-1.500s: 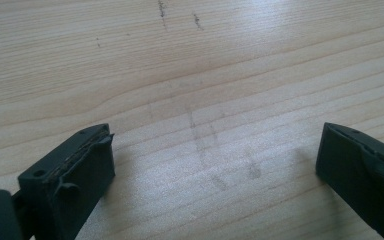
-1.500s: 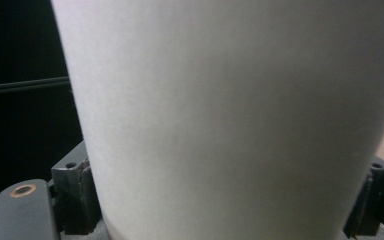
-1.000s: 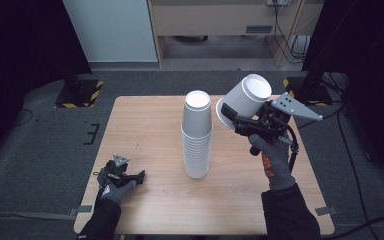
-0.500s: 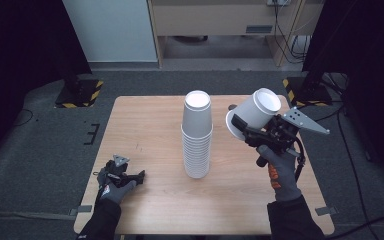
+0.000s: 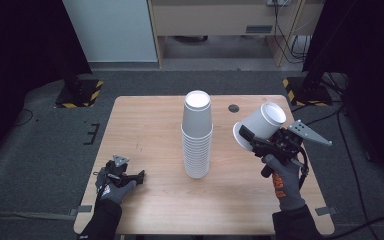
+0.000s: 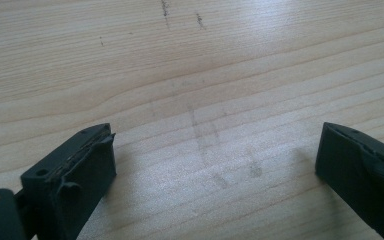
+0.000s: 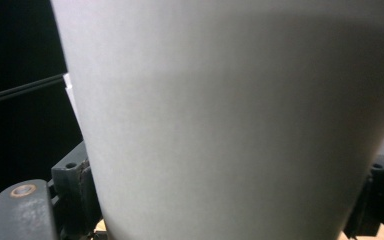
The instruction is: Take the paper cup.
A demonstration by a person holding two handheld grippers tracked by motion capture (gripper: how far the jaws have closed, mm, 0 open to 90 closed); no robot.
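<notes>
A tall stack of white paper cups (image 5: 197,135), upside down, stands in the middle of the wooden table (image 5: 155,120). My right gripper (image 5: 252,140) is shut on a single white cup (image 5: 261,124), held tilted above the table to the right of the stack. In the right gripper view that cup (image 7: 230,120) sits between the jaws, its wall very close to the camera. My left gripper (image 5: 130,176) rests low at the table's front left, open. In the left gripper view its jaws stand wide apart over bare wood (image 6: 205,100).
A small dark round hole (image 5: 233,108) marks the table top behind the held cup. Black stands with yellow-striped bases (image 5: 77,92) sit on the grey floor at both back corners. A cable trails off the right gripper.
The right gripper has carried the single cup down and to the right, away from the stack's top, while tilting it more sideways. The left gripper has stayed put.
</notes>
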